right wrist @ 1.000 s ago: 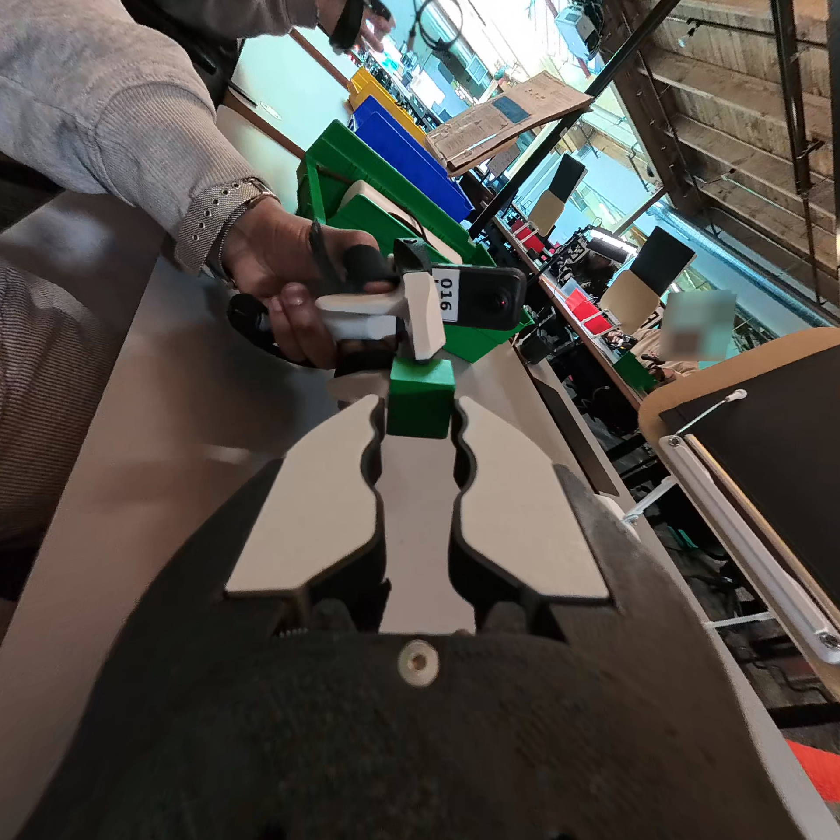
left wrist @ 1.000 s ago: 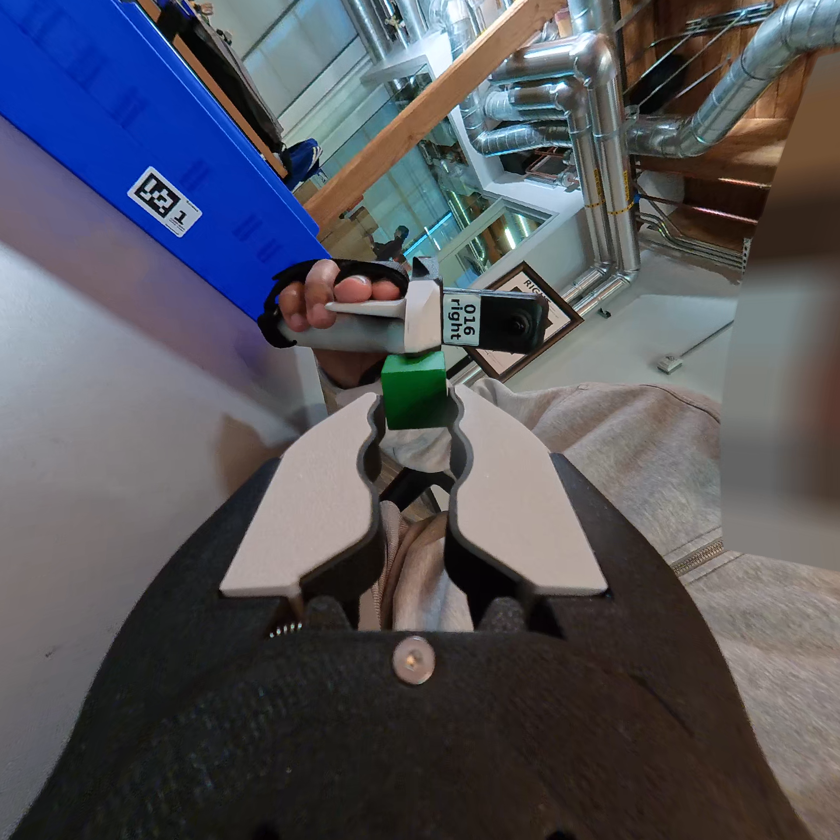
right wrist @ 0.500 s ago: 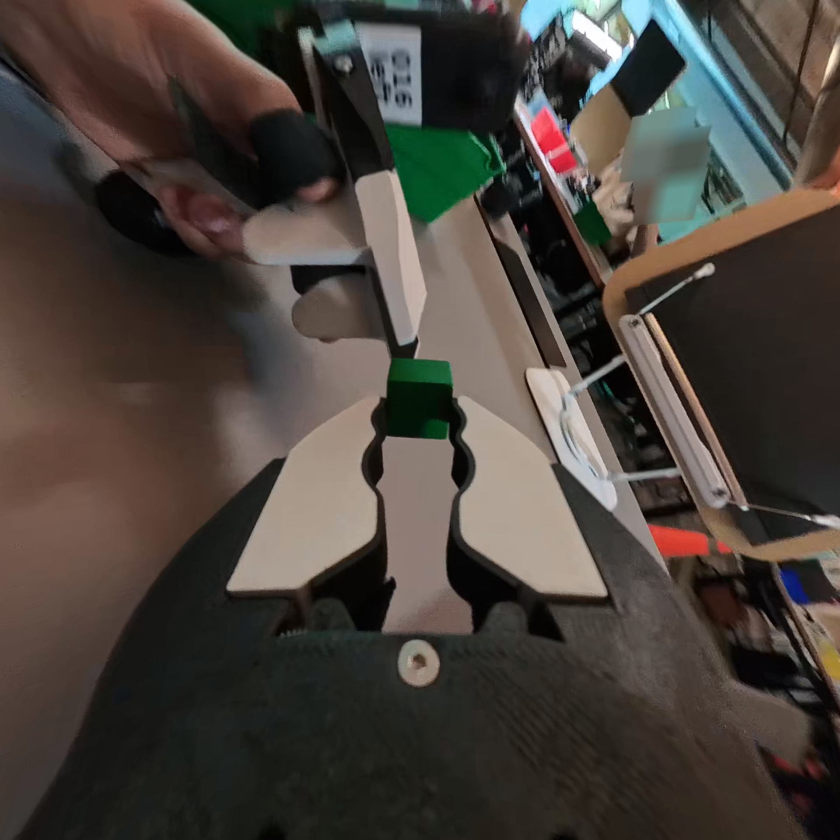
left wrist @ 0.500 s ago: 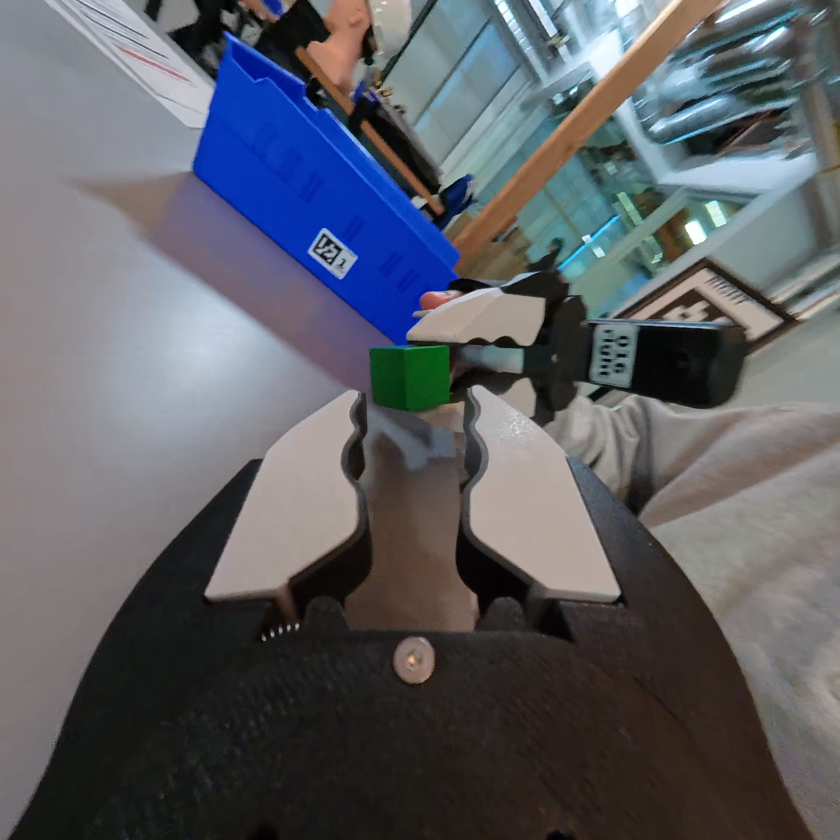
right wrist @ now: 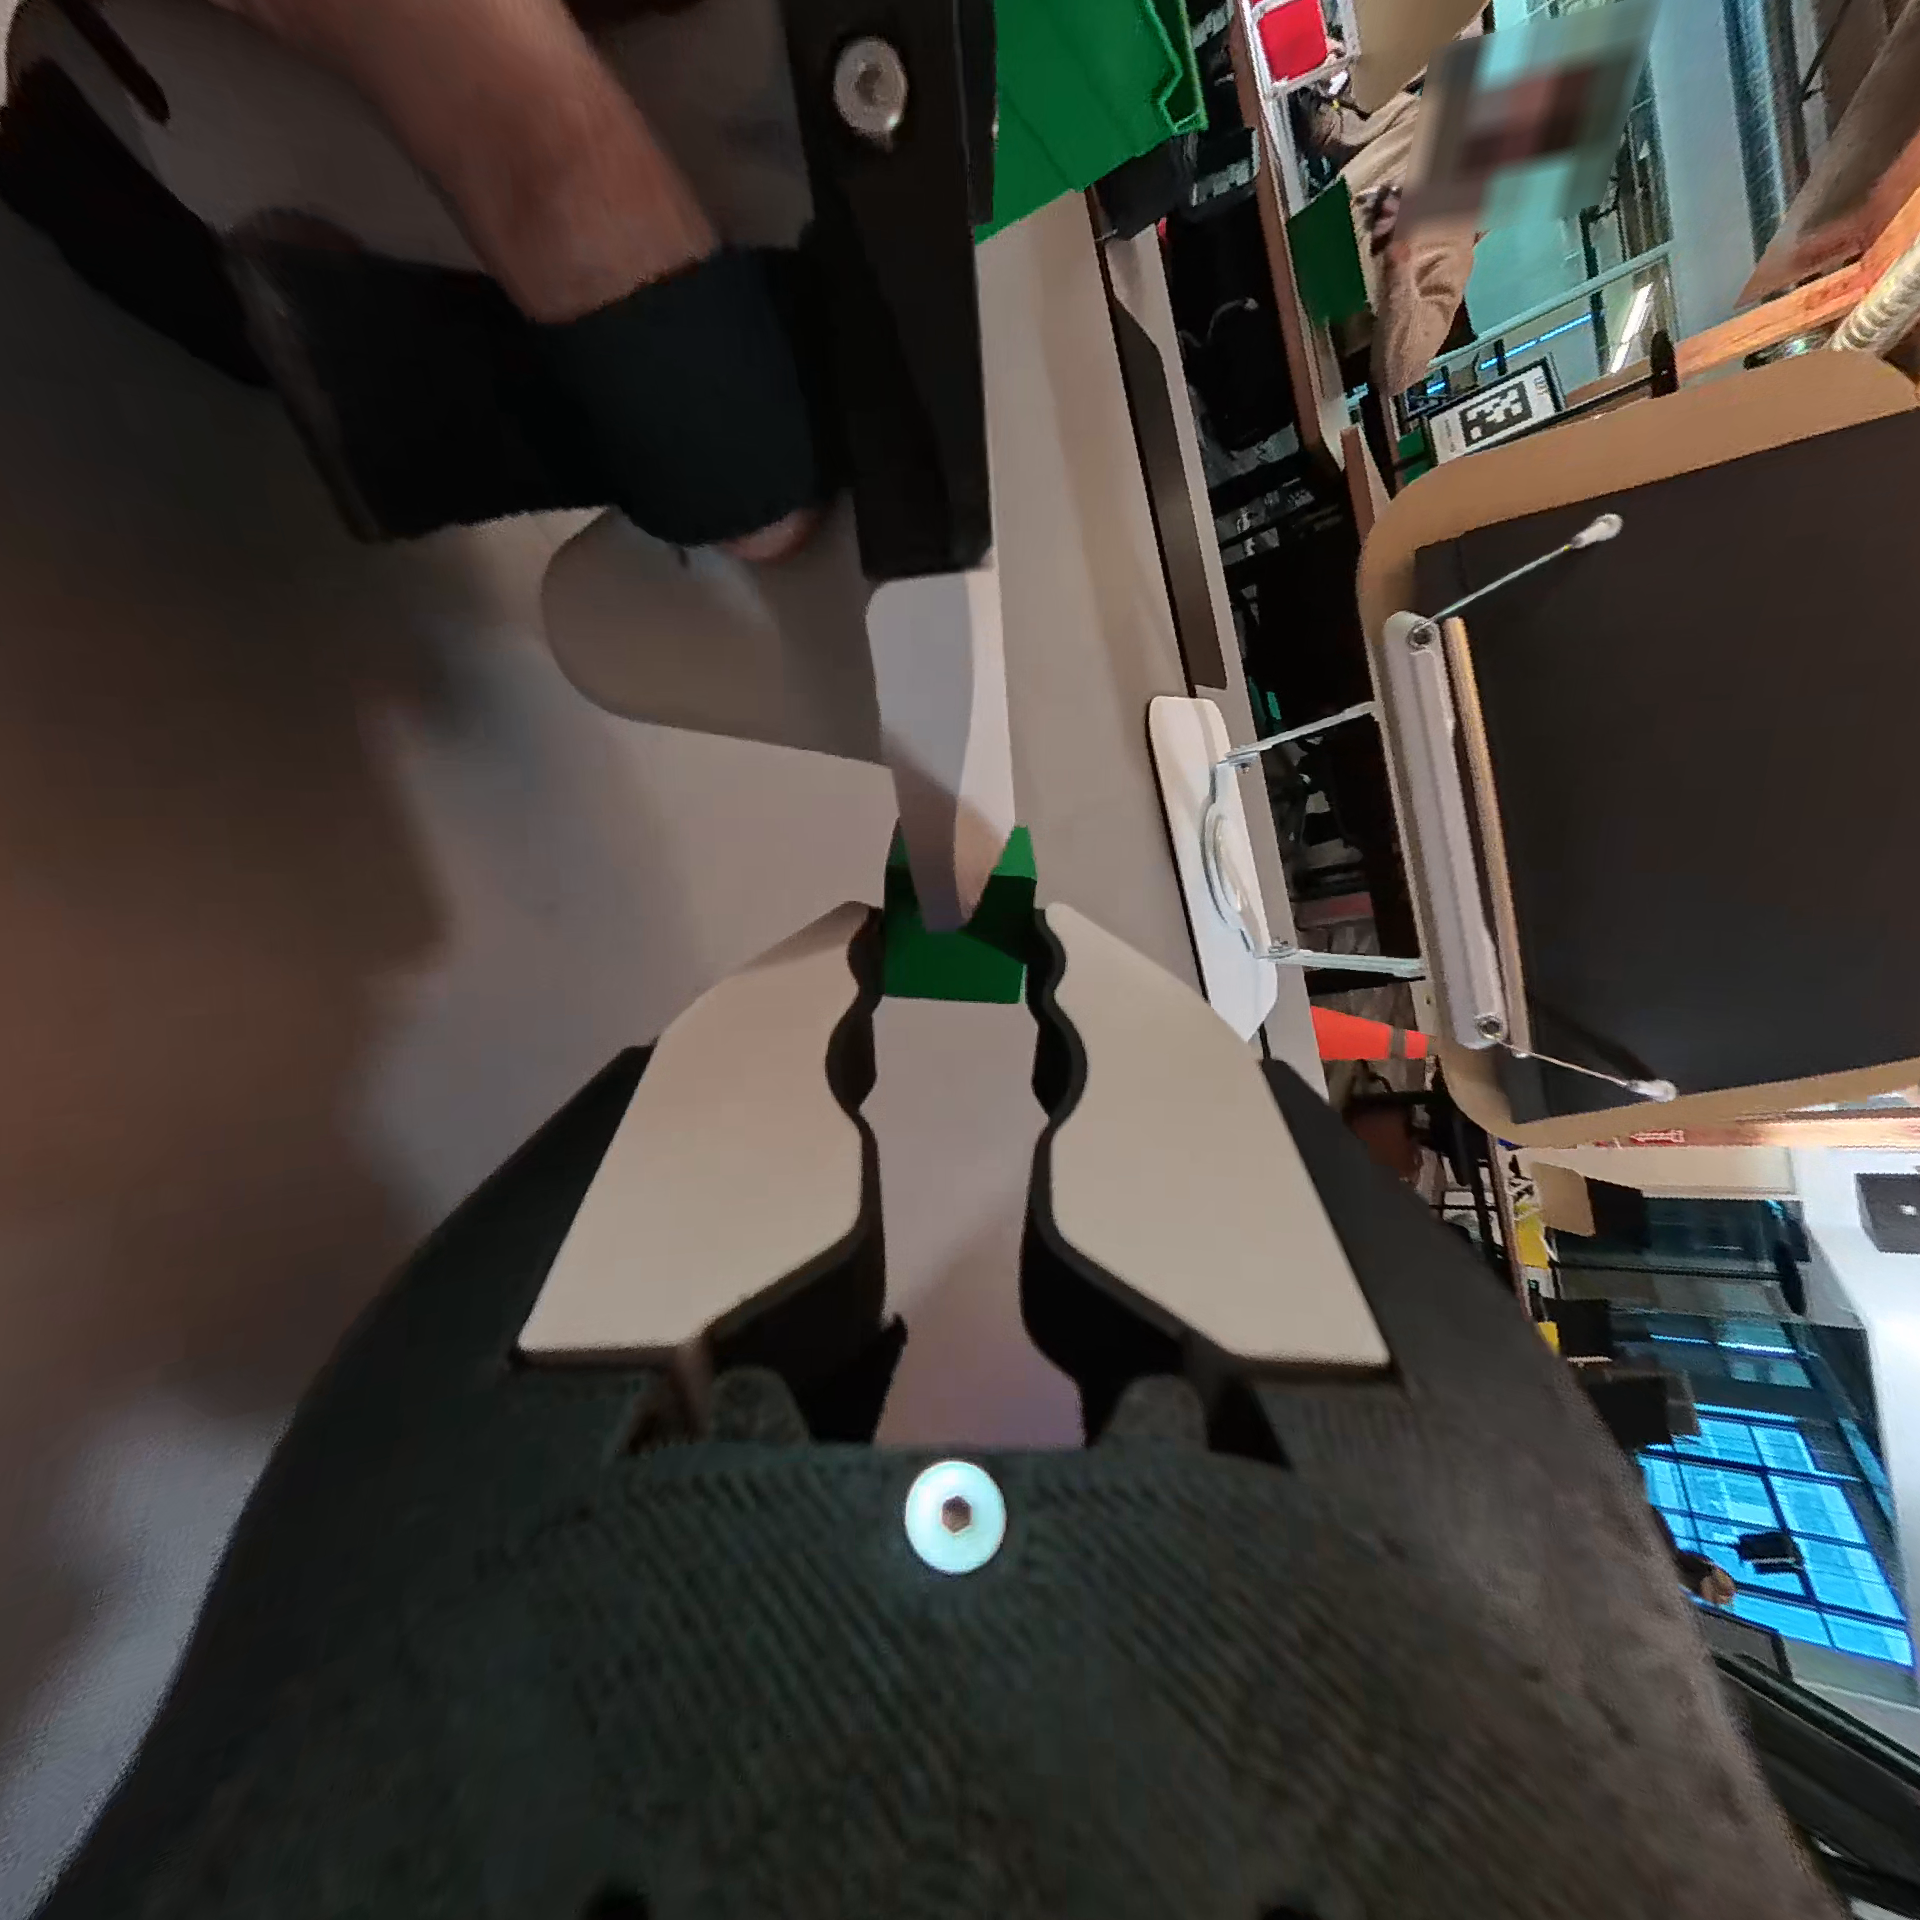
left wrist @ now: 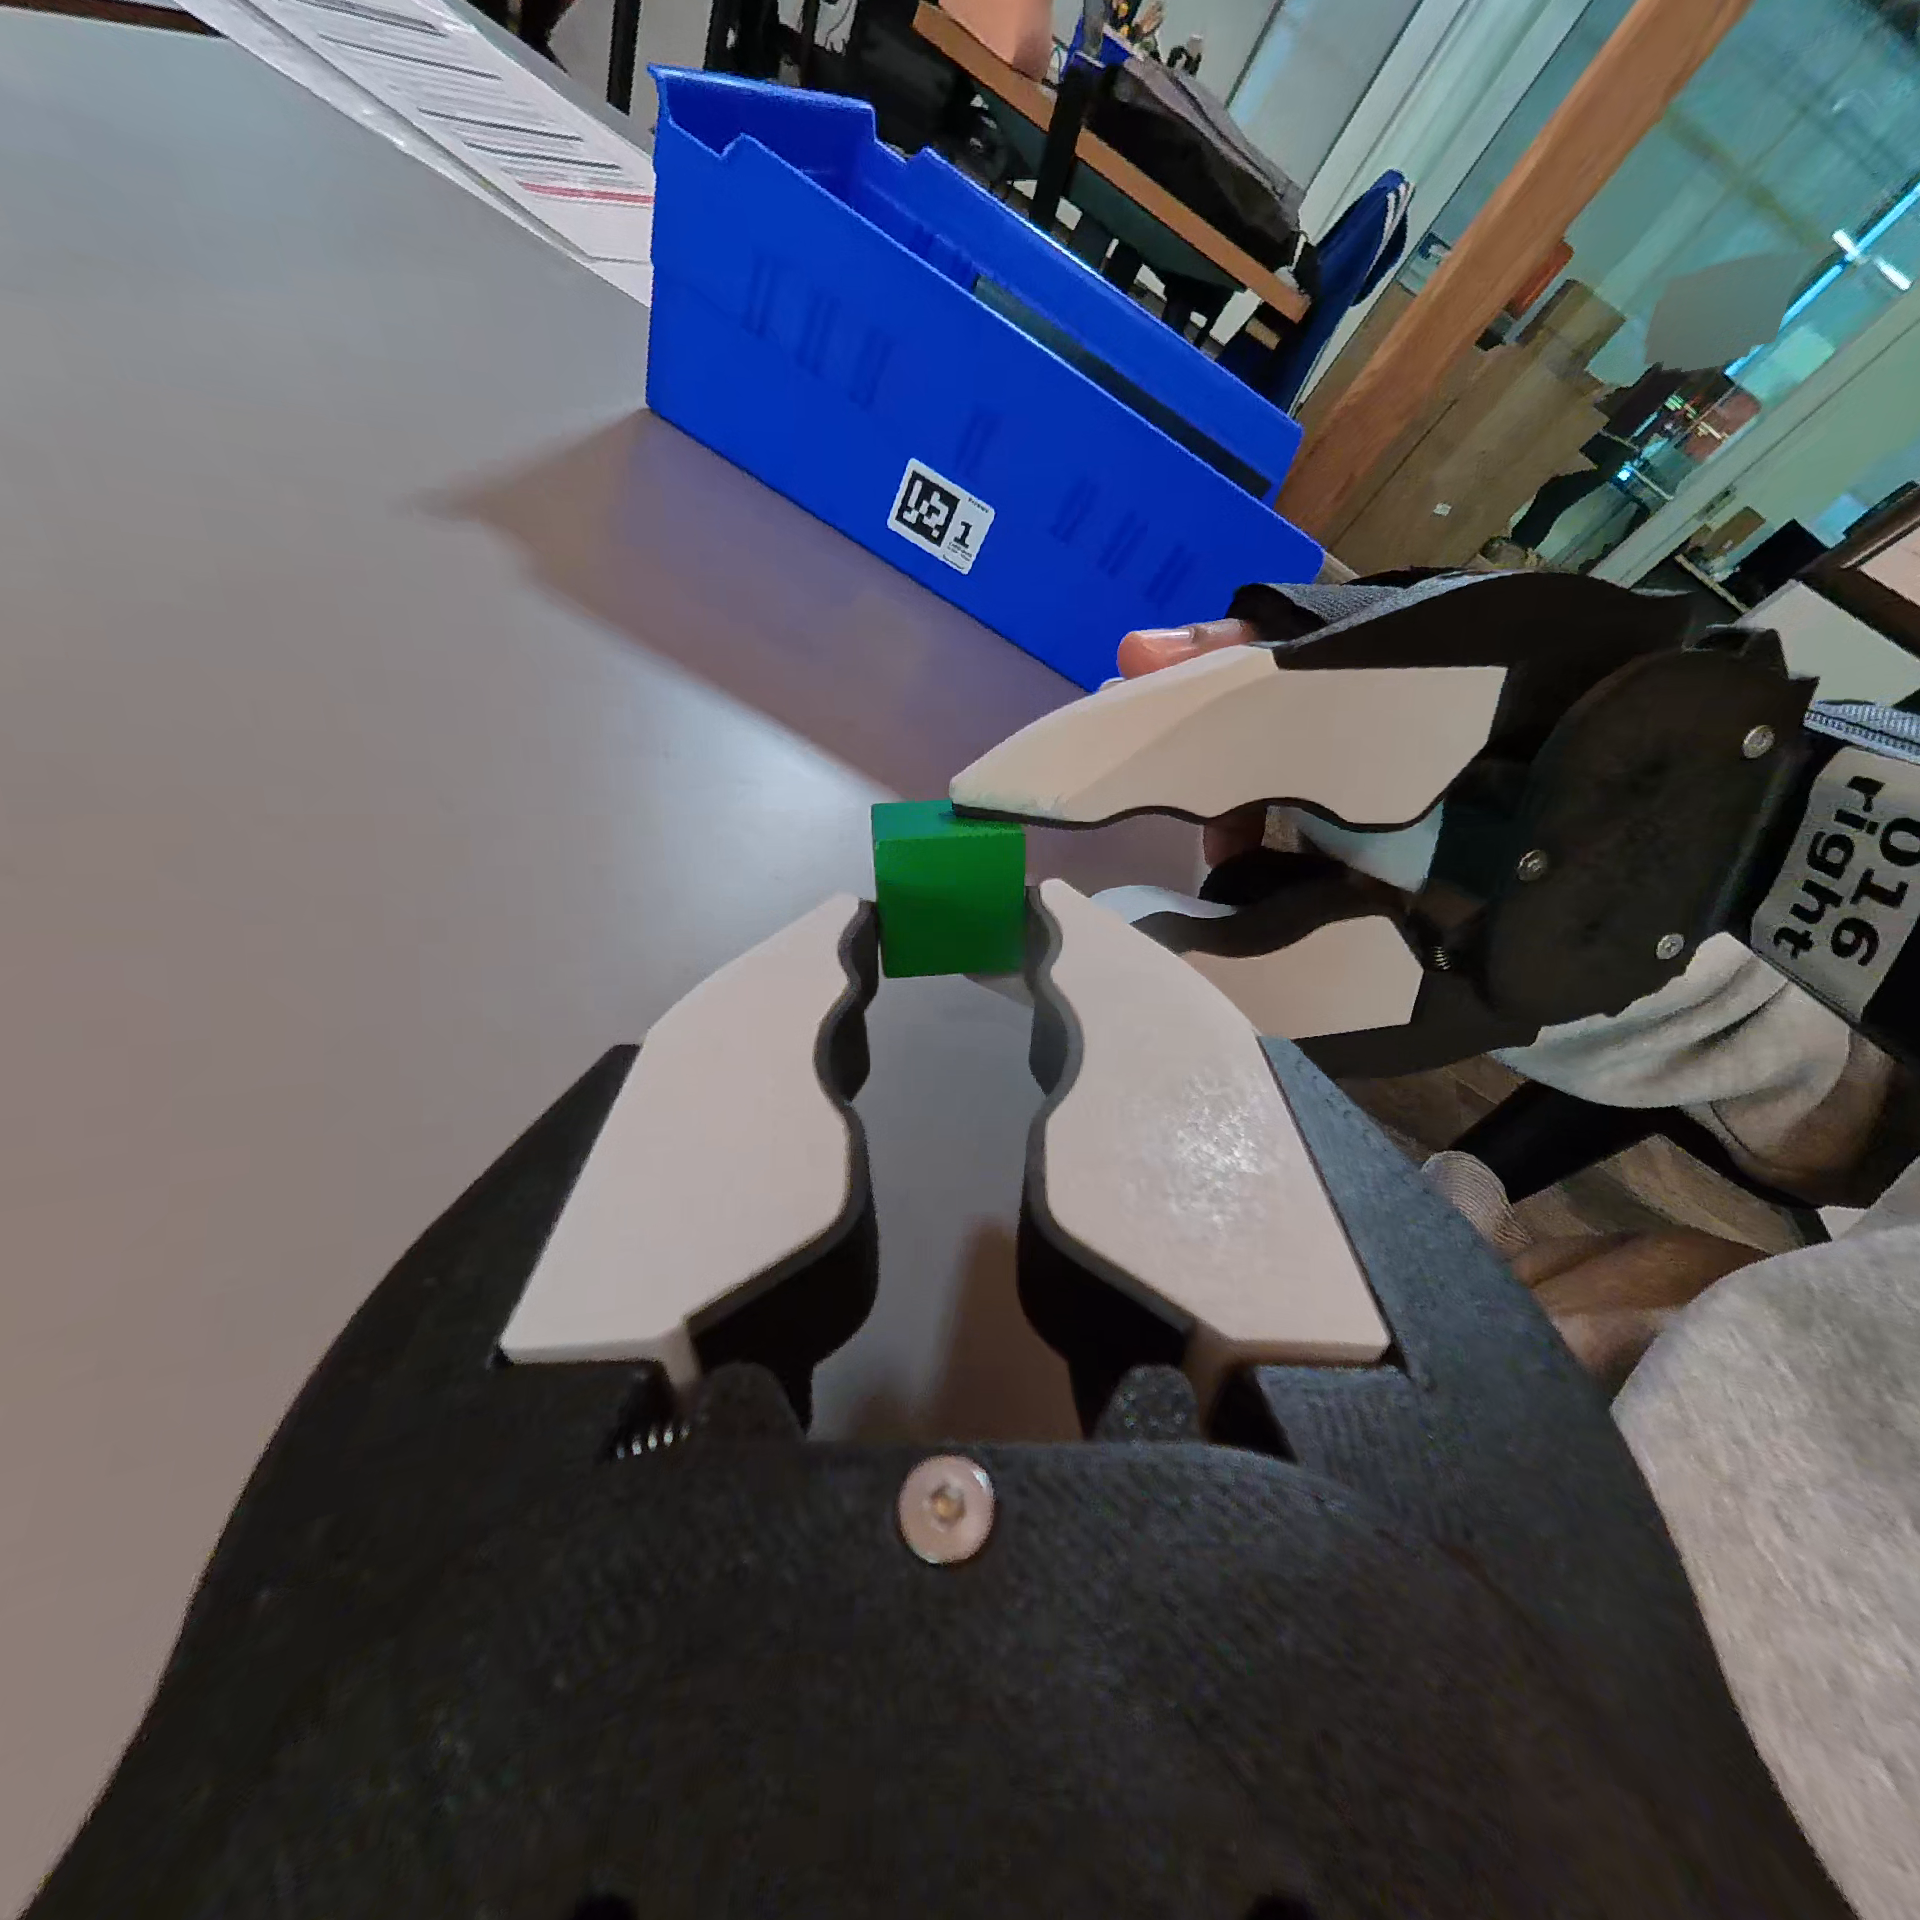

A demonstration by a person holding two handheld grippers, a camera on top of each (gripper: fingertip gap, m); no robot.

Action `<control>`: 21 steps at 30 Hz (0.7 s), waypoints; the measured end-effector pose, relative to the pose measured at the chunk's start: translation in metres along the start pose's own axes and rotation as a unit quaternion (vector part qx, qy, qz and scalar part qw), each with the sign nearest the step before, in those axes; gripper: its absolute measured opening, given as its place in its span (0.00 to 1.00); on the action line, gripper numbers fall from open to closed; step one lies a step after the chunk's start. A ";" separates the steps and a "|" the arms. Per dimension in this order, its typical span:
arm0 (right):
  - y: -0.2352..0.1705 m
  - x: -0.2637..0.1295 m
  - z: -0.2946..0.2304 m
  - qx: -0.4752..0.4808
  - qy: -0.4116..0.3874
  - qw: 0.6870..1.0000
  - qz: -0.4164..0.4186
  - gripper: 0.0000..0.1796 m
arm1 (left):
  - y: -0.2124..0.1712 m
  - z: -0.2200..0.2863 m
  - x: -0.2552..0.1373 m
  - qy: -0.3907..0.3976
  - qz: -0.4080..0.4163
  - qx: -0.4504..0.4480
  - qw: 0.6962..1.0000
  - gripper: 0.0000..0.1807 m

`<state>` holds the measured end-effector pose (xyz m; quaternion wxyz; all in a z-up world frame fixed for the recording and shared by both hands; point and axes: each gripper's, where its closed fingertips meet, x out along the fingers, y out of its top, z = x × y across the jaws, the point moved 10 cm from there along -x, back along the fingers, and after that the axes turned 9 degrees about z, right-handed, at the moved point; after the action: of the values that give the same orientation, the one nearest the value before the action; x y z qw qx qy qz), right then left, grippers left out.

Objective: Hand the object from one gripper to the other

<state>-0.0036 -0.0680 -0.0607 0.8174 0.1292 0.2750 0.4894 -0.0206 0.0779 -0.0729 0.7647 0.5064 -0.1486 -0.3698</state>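
A small green cube (left wrist: 951, 920) sits between the fingertips of my left gripper (left wrist: 951, 904), which is shut on its two sides. The right gripper's upper finger (left wrist: 1195, 748) comes in from the right and rests on the cube's top; its lower finger (left wrist: 1299, 966) reaches under, partly hidden. In the right wrist view the cube (right wrist: 961, 961) is pinched between the tips of my right gripper (right wrist: 956, 920). The left gripper's finger (right wrist: 935, 790) lies across the cube's near face. Both grippers hold the cube just above the grey table (left wrist: 312, 675).
A blue bin (left wrist: 935, 395) with a tag stands on the table beyond the cube. A printed sheet (left wrist: 499, 135) lies at the far edge. A green bin (right wrist: 1081, 94) and a black board on a white-based stand (right wrist: 1216, 831) are off to the right. A grey sleeve (left wrist: 1766, 1507) fills the lower right. Both grippers' tips are close together, under 4 cm apart.
Both grippers swung round together and tilted toward the table, and drew closer. The green cube stayed between both pairs of fingertips.
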 end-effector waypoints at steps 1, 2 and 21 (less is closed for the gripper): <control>0.000 0.000 0.000 -0.002 0.000 1.000 0.000 0.15 | 0.000 0.000 0.000 0.000 -0.002 -0.002 1.000 0.16; 0.000 0.001 -0.001 -0.002 -0.001 1.000 0.002 0.15 | 0.000 -0.001 0.000 -0.002 -0.004 -0.007 1.000 0.16; -0.048 -0.006 0.043 0.523 0.119 0.796 0.280 0.19 | 0.012 -0.022 -0.021 -0.165 0.144 -0.132 0.967 0.15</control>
<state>0.0542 -0.0942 -0.0465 0.4132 0.5494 0.5362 0.4899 -0.0166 0.1101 -0.0689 0.8351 0.3061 -0.2940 -0.3501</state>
